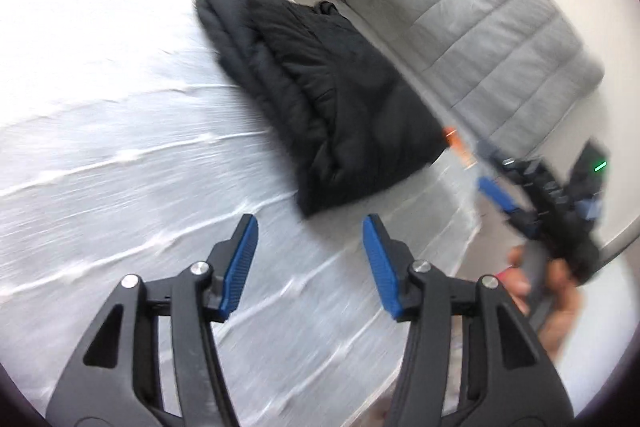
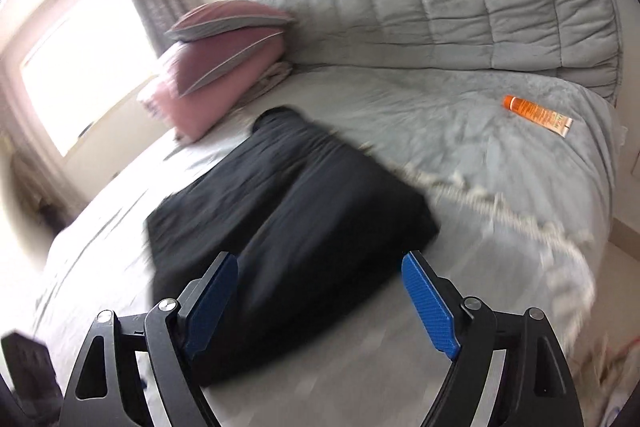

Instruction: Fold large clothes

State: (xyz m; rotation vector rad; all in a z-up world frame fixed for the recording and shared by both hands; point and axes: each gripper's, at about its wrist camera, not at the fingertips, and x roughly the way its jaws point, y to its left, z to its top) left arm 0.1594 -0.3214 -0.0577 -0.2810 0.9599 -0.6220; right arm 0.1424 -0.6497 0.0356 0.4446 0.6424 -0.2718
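The folded puffy black jacket (image 2: 280, 227) lies on the grey bed (image 2: 460, 131), its long side running toward the headboard. Your right tongs (image 2: 320, 301) are nearer it; your left tongs (image 1: 310, 267) hang back. Both stand open and hold nothing.

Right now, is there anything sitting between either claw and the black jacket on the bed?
Nothing visible. The left claw and right claw are both open and empty, with only bare bedspread before the folded black jacket. The orange tube lies off to the side, well clear.
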